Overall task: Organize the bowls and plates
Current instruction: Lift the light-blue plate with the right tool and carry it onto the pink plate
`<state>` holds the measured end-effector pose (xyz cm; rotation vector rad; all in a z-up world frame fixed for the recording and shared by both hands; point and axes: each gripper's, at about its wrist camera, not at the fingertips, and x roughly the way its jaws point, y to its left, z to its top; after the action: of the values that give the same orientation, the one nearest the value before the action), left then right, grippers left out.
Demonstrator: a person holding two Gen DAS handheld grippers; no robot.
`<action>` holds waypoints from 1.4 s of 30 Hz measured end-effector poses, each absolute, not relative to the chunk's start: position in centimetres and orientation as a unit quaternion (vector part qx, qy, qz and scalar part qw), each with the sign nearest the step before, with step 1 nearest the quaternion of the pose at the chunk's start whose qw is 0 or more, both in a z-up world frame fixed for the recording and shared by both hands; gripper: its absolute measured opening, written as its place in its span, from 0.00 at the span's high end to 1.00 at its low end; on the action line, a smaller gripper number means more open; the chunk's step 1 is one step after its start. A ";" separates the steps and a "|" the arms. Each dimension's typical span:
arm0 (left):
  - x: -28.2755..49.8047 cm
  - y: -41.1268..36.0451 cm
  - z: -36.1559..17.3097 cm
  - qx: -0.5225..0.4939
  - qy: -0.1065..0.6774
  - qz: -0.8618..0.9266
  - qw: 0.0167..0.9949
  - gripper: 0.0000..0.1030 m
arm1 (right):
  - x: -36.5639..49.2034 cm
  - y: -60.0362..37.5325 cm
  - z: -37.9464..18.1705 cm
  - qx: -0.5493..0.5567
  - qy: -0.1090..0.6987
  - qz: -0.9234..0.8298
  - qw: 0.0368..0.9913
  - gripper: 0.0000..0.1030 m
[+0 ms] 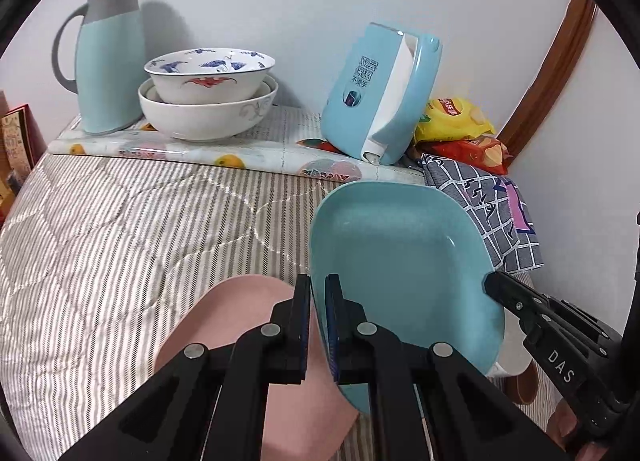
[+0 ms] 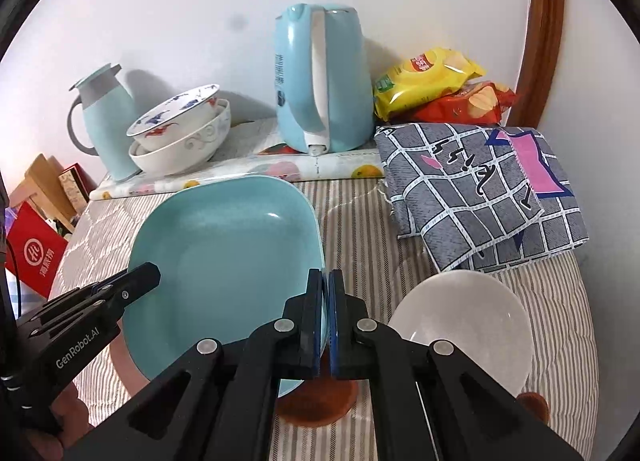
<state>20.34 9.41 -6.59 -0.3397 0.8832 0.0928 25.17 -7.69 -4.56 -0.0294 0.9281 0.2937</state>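
Left gripper (image 1: 318, 325): your jaws are clenched on the near rim of the teal plate (image 1: 400, 273), one pad on each face of its edge.
Right gripper (image 2: 325, 325): you pinch the same plate's opposite rim here; the jaws look almost fully closed with the thin edge between them.
Teal plate (image 2: 224, 261): you hold it between both tools, tilted, above the striped quilt (image 1: 120, 229); whether its low edge touches anything below, you cannot tell.
Pink plate (image 1: 248, 313): it lies flat on the quilt just under your left tool, partly hidden by it.
Brown dish (image 2: 316, 409): it sits under your right tool, mostly covered.
White bowl (image 2: 464, 329): it rests on the quilt just right of your right gripper, apart from the teal plate.
Checked cloth (image 2: 480, 193): folded, lying beyond the white bowl.
Stacked bowls (image 1: 208, 101): further off, a crane-patterned bowl nests inside a larger white one on the fruit-print board (image 1: 192, 149).
Thermos jug (image 1: 108, 61): upright just beside the stack.
Electric kettle (image 2: 320, 81): standing on the same board, near the wall.
Snack bags (image 2: 440, 85): yellow over red, behind the cloth.
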 end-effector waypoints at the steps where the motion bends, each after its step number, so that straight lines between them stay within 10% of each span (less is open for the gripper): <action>1: 20.0 9.5 -6.5 -0.164 0.425 0.045 0.889 0.92 | 24.9 -7.6 -4.5 -0.014 0.445 0.142 0.884 0.97; 42: 14.1 15.6 -10.6 -0.192 0.448 0.066 0.871 0.92 | 18.2 -1.6 -8.1 -0.018 0.472 0.162 0.867 0.98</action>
<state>14.09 15.59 -10.55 -0.4015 0.9360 0.1371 18.19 -1.64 -8.09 -0.0374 0.9881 0.3390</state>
